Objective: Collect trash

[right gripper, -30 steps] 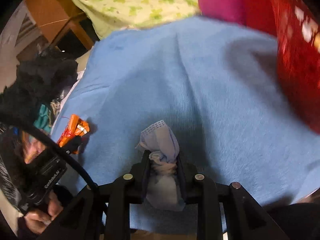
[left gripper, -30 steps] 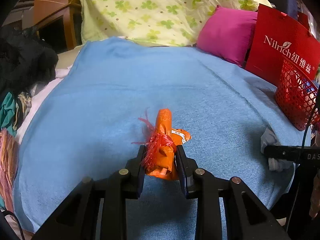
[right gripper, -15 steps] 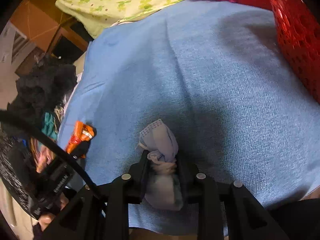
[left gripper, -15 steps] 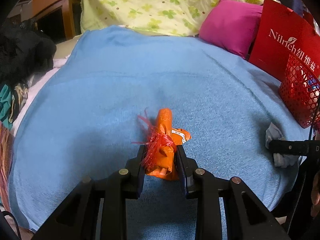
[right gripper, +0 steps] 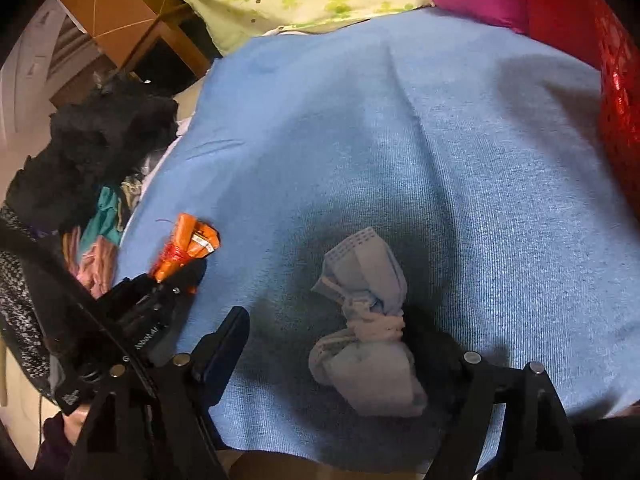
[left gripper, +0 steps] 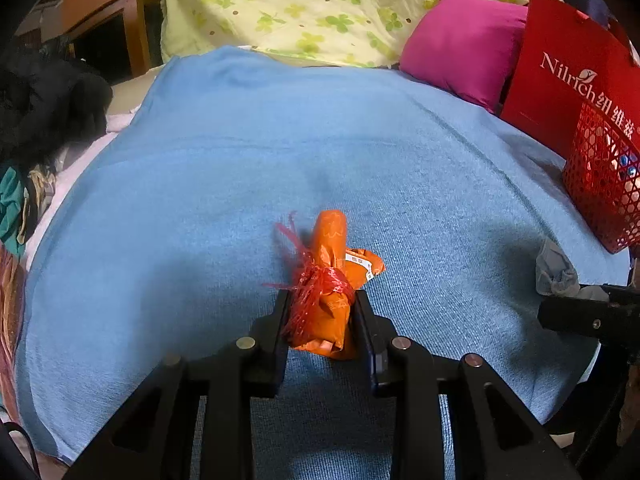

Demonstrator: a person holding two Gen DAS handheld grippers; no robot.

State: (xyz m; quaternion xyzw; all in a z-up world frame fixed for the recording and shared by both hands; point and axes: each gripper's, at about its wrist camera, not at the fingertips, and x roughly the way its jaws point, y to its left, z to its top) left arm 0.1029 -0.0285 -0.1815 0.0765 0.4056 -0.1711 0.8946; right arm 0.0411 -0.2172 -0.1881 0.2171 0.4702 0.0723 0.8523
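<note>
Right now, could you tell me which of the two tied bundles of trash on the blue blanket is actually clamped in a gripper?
The orange wrapper bundle, pinched by the left gripper; the pale blue mask bundle lies loose between the right gripper's just-opened jaws.

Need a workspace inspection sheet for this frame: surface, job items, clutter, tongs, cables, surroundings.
Surface: blue blanket over a bed, lightly creased.
Job's things: orange wrapper bundle tied with red string; rolled blue face mask lying on the blanket; red mesh basket at the right edge.
Clutter: black fluffy fabric and mixed clothes off the blanket's left side.
Tongs: left tongs shut on the orange wrapper bundle; right tongs have just been opening, jaws wide, mask between them, loose.
Cables: black cable arcing past the left tongs.
Surroundings: clover-print quilt, magenta pillow, red paper bag, wooden furniture.
</note>
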